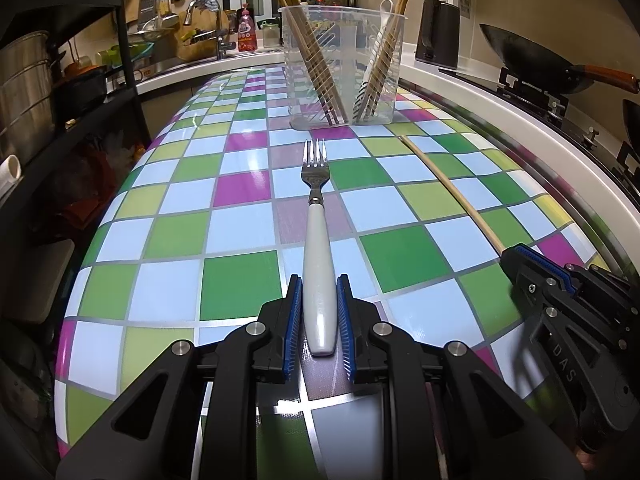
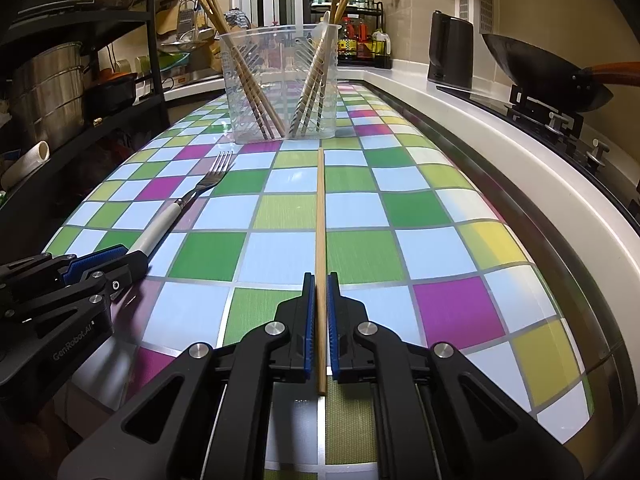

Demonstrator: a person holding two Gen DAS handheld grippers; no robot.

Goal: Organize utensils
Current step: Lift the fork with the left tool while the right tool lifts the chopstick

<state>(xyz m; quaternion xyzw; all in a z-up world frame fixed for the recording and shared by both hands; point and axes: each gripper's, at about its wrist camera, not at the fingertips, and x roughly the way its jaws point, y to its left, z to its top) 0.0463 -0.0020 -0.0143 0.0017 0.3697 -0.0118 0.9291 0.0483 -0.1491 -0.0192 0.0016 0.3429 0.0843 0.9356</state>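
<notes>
A fork [image 1: 319, 248] with a white handle lies on the checkered tabletop, tines pointing toward the holder. My left gripper [image 1: 319, 280] is shut on its handle, blue pads pressed to both sides. A single wooden chopstick [image 2: 320, 240] lies lengthwise on the table, and my right gripper [image 2: 320, 278] is shut on its near end. In the left wrist view the chopstick [image 1: 452, 192] runs to the right gripper [image 1: 532, 264] at the right edge. The fork [image 2: 176, 208] and left gripper [image 2: 116, 256] show at left in the right wrist view. A clear plastic utensil holder [image 1: 344, 68] stands beyond, with several chopsticks and a white spoon inside.
The table [image 1: 240, 288] is covered in coloured squares. A white counter edge [image 2: 500, 136] runs along the right, with a wok [image 2: 548, 76] on a stove and a black kettle [image 2: 450, 52]. Dark shelves with metal pots [image 1: 24, 80] stand left. A sink and bottles sit behind.
</notes>
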